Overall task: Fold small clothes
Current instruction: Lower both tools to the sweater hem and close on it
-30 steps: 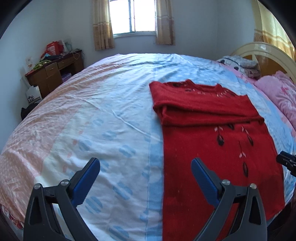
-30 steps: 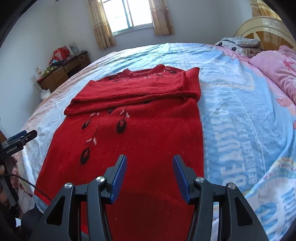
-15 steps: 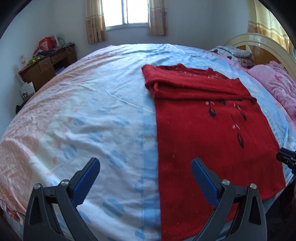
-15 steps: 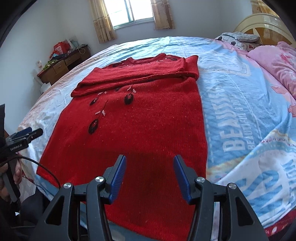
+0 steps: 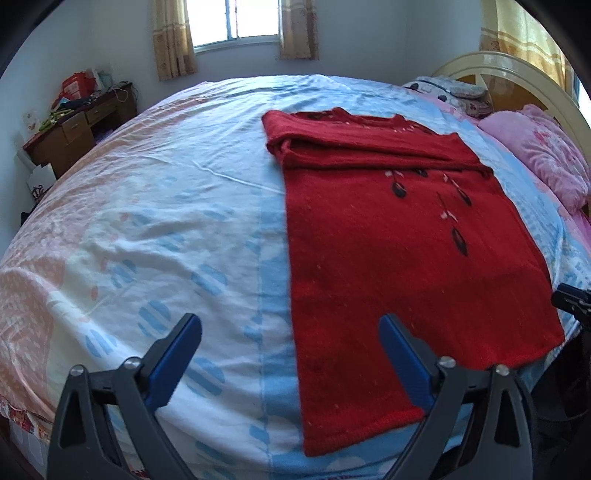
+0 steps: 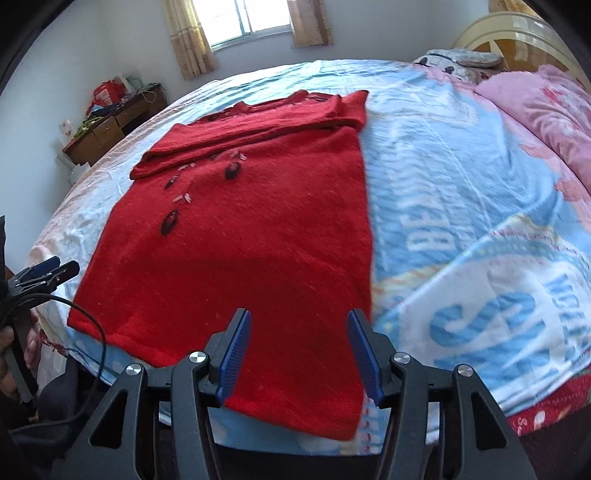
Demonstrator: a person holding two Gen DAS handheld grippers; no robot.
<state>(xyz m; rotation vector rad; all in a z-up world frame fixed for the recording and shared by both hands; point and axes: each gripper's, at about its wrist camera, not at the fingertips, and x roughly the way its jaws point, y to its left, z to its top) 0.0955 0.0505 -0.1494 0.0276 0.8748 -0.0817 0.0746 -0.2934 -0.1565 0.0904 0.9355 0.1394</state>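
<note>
A red knitted sweater with dark leaf patterns lies flat on the bed, its sleeves folded across the chest at the far end; it also shows in the right wrist view. Its hem reaches the bed's near edge. My left gripper is open and empty, above the near edge beside the sweater's left hem corner. My right gripper is open and empty, just above the hem's right part. The left gripper's tip shows at the left of the right wrist view.
The bed sheet is pale blue, white and pink. Pink pillows and a cream headboard are at the right. A wooden desk with clutter stands by the far left wall under a window.
Both grippers have pulled back toward the bed's near edge, so the sweater's hem and the bed edge now show in both views. Both stayed open.
</note>
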